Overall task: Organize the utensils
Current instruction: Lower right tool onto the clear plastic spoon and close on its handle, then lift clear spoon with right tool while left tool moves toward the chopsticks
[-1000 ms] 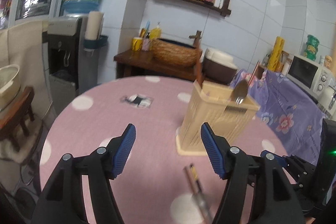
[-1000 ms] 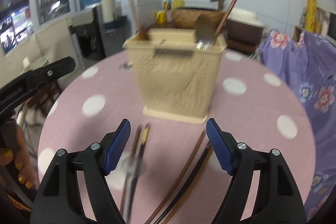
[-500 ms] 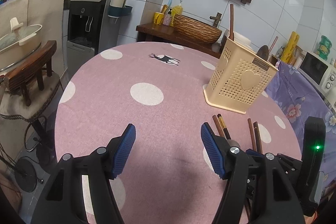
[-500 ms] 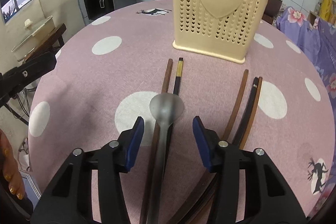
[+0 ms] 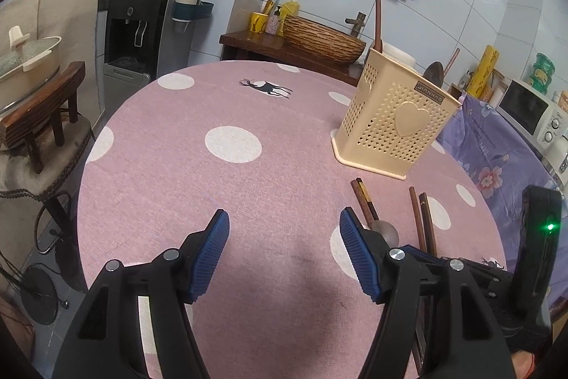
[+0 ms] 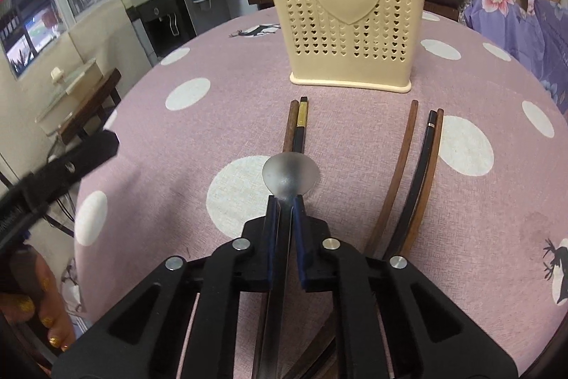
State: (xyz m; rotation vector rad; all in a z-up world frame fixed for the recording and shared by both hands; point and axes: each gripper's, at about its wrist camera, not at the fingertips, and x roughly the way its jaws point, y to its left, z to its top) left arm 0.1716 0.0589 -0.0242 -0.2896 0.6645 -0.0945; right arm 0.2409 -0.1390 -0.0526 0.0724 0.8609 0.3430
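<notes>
A steel spoon (image 6: pixel 290 173) lies on the pink dotted tablecloth (image 6: pixel 220 116), its bowl toward the cream utensil holder (image 6: pixel 349 13). My right gripper (image 6: pixel 285 201) is shut on the spoon's neck just behind the bowl. Two chopsticks (image 6: pixel 297 126) lie under the spoon and several more chopsticks (image 6: pixel 422 166) to its right. The holder has a spoon and sticks standing in it. In the left wrist view my left gripper (image 5: pixel 284 237) hovers open over bare cloth, left of the spoon's bowl (image 5: pixel 385 229) and of the holder (image 5: pixel 394 126).
A water dispenser (image 5: pixel 138 23) and a wooden stool with a lidded pot (image 5: pixel 32 87) stand left of the table. Behind it is a counter with a woven basket (image 5: pixel 321 39). Purple floral cloth (image 5: pixel 497 158) and a microwave (image 5: pixel 532 116) are at the right. A person's bare toes (image 6: pixel 49 318) show at lower left.
Both grippers dropped toward the table. The right jaws went from wide open to shut on the spoon's neck. The left jaws kept the same spread.
</notes>
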